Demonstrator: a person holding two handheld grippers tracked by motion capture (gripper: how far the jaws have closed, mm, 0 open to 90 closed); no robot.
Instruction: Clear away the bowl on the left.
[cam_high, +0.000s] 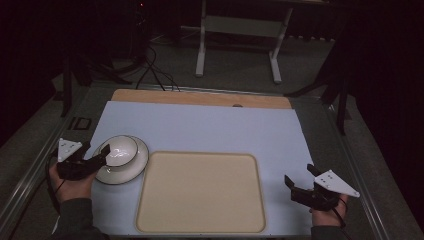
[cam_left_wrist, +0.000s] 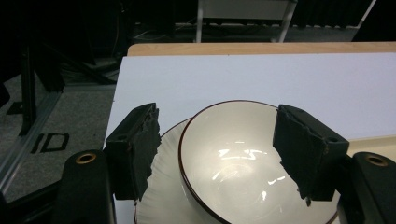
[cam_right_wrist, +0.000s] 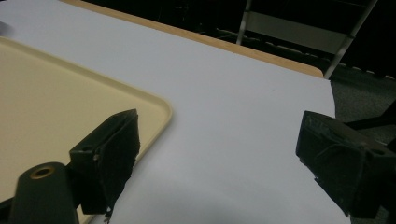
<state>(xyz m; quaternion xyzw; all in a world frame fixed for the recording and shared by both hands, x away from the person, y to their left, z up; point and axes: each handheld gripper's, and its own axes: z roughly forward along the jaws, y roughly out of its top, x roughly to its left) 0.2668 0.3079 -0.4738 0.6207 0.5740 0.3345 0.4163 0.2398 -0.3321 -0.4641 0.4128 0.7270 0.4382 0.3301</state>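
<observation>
we have the left gripper (cam_high: 102, 156) at the near left of the table, its jaws spread wide and pointing at the bowl (cam_high: 119, 150), which sits on a plate (cam_high: 132, 170) on the pale mat (cam_high: 210, 127). in the left gripper view the bowl (cam_left_wrist: 247, 163) lies straight ahead, between the two black jaws: one jaw stands off its left side, over the ribbed plate (cam_left_wrist: 163, 196), and the other is at or just over the right rim. we cannot tell whether either pad touches the rim yet; nothing looks pinched. the bowl is round, so it has no long axis to line up with; what matters, as we judge it, is that the rim sits inside the open span, so a small push forward and a squeeze should catch the wall.

our right gripper (cam_high: 301, 181) is well apart from the bowl, at the near right of the table, beyond the right edge of the cream tray (cam_high: 200, 192). in the right gripper view its jaws are spread too, holding nothing, with the tray corner (cam_right_wrist: 70, 121) by one jaw and bare mat (cam_right_wrist: 233, 116) ahead.

so the left hand (cam_high: 75, 187) is plainly the nearer one. the tray lies just to the right of the plate, empty.
</observation>
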